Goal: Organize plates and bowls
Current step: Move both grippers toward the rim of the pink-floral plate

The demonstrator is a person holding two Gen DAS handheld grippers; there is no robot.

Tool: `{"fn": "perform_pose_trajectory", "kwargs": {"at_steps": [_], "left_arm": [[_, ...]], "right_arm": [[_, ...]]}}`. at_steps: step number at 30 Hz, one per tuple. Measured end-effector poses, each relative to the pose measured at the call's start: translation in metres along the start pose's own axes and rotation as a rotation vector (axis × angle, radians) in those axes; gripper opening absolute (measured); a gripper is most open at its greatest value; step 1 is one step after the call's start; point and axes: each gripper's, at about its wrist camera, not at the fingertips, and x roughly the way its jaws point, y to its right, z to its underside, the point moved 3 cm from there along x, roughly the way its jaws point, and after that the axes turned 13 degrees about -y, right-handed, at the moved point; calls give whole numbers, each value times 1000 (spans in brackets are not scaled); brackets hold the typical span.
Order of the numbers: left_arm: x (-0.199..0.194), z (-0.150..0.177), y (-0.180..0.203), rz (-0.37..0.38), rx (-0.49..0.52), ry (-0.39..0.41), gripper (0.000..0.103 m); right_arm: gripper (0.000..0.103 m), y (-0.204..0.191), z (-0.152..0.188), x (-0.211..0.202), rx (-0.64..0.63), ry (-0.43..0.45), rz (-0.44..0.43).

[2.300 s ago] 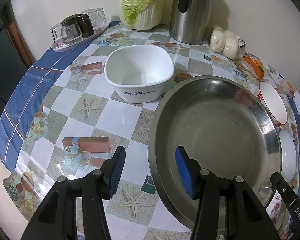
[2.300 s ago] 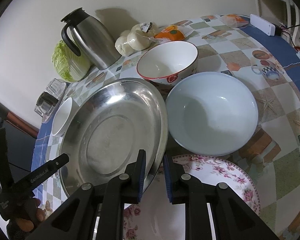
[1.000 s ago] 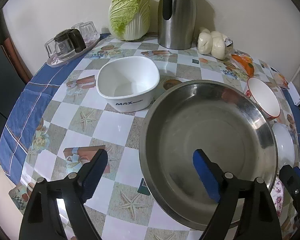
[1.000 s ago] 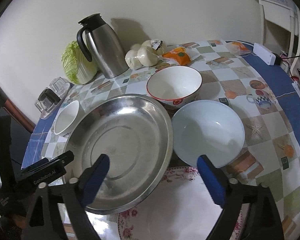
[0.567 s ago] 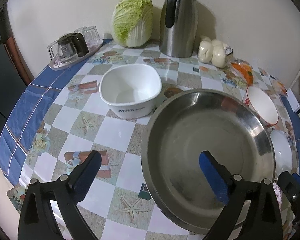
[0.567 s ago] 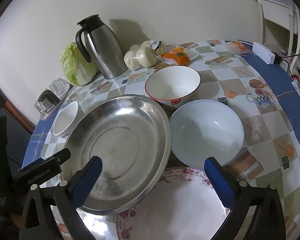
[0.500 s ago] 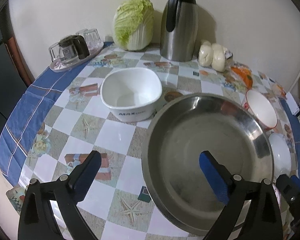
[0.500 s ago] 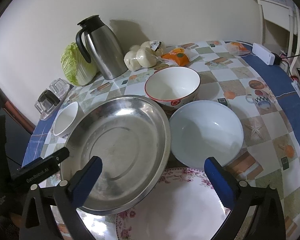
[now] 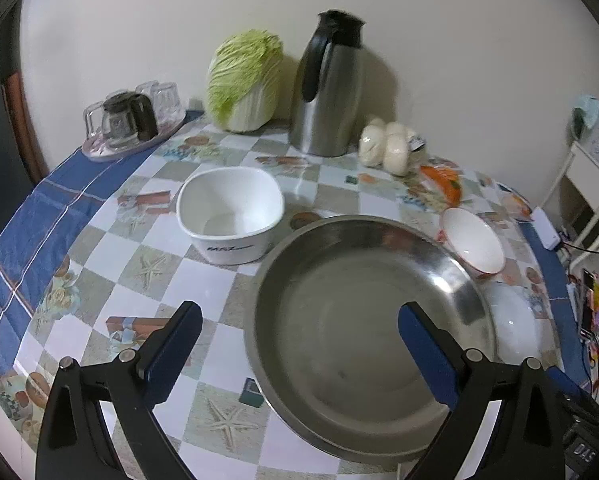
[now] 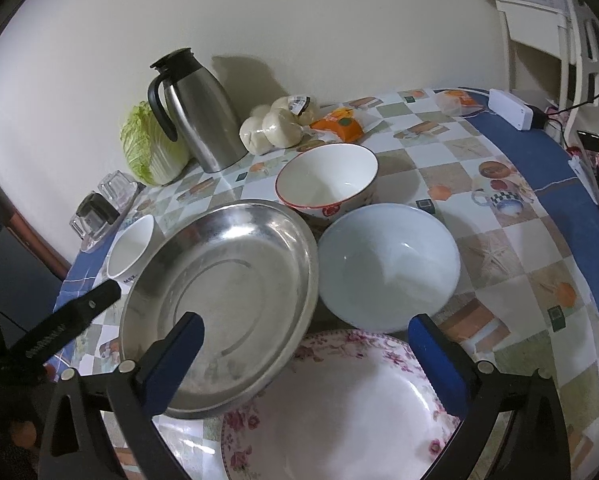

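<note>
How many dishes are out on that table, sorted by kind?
Bowls: 3, namely the square white bowl, the red-rimmed bowl and the pale blue bowl.
Metal basins: 1, the steel basin.
Plates: 1, the floral plate.
Total: 5 dishes.

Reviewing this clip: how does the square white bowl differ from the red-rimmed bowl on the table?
The square white bowl has rounded corners and a plain white rim; the red-rimmed bowl is round with a red edge. The square one carries dark lettering on its side, the round one red motifs. The square bowl sits left of the steel pan, the round one behind its right side, next to the pale blue bowl. Both stand upright, empty, white inside.
</note>
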Motion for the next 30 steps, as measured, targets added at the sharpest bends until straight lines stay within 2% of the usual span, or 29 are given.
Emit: {"fn": "perform_pose_trajectory", "kwargs": {"at_steps": [3,5,16,19,24,30], "left_arm": [[-9,7,9,9,36,20,99],[-11,13,15,-14,58,-1,99],[-27,41,43,48,126,-4,99],[-27,49,53,90,139,-34,99],[-20,65,61,170,108,-133,99],[-17,85,80,152,160,-192,99]], "right_arm": [[103,6,6,-4,14,3,-3],[103,11,10,-7,20,5,0],[103,44,33,-21,90,7,11],[103,53,37,-27,101,16,16],[103,68,41,-33,126,19,13],[103,87,44,-30,169,-15,21]]}}
